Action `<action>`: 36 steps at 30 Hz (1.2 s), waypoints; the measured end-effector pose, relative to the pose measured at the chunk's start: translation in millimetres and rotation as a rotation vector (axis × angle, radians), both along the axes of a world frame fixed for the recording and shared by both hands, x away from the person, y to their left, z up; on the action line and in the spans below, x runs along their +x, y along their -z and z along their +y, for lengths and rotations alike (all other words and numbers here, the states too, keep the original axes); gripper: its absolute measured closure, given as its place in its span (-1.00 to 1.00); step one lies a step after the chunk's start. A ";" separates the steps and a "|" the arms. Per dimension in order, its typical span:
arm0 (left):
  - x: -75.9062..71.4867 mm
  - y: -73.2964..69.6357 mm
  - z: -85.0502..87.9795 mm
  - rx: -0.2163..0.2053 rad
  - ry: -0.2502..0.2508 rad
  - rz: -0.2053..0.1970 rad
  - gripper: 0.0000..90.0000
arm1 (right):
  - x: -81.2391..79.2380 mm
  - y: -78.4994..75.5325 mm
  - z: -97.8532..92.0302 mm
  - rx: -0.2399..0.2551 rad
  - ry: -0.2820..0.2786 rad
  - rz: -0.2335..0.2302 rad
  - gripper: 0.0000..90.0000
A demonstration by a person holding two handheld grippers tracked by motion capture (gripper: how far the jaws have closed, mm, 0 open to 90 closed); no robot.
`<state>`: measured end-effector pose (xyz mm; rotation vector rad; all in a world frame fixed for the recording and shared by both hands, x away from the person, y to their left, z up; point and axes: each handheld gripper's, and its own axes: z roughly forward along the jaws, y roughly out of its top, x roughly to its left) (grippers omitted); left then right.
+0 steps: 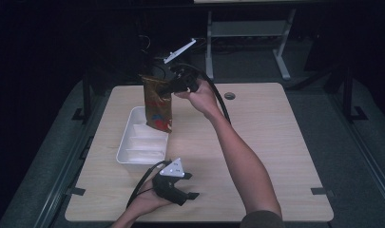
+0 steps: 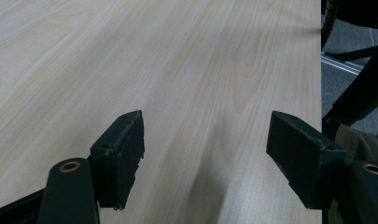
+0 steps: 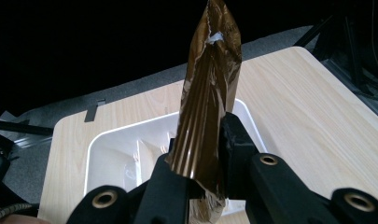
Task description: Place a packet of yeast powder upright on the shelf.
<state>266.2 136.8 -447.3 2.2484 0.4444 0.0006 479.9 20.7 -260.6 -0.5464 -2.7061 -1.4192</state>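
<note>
The table (image 1: 256,142) is a pale wood slab with rounded corners, and most of its right half and near edge lie bare. A white tray (image 1: 128,142) with dividers sits left of centre, well in from the left edge, its compartments running across it. Dark floor surrounds the table on every side, and a grey frame stands beyond the far edge.

The right claw (image 1: 173,85) is raised above the far left part of the table, the forearm stretched diagonally from the near right corner with the wrist bent over. Its jaws are pinched tight on the upper part of a brown foil pouch (image 1: 158,102), which hangs down from them with its lower end over the far right corner of the tray. In the right gripper view the pouch (image 3: 207,107) stands edge-on between the two black jaws, with the tray (image 3: 107,154) beyond it.

The left claw (image 1: 180,190) rests low near the front edge, just right of the tray's near corner, hand under it. Its jaws stand wide apart with only bare table between them.
</note>
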 end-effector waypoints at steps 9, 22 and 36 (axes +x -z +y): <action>0.4 -0.2 1.3 -0.007 -0.004 0.004 -0.40 | 4.7 7.5 13.8 -0.003 -0.021 0.006 0.82; 0.2 -0.8 3.0 -0.012 -0.005 0.005 -0.40 | 14.4 11.7 32.1 -0.023 -0.028 0.010 0.82; 0.5 -0.3 3.9 -0.012 -0.002 0.010 -0.39 | 27.1 24.2 43.5 -0.022 -0.033 0.027 0.81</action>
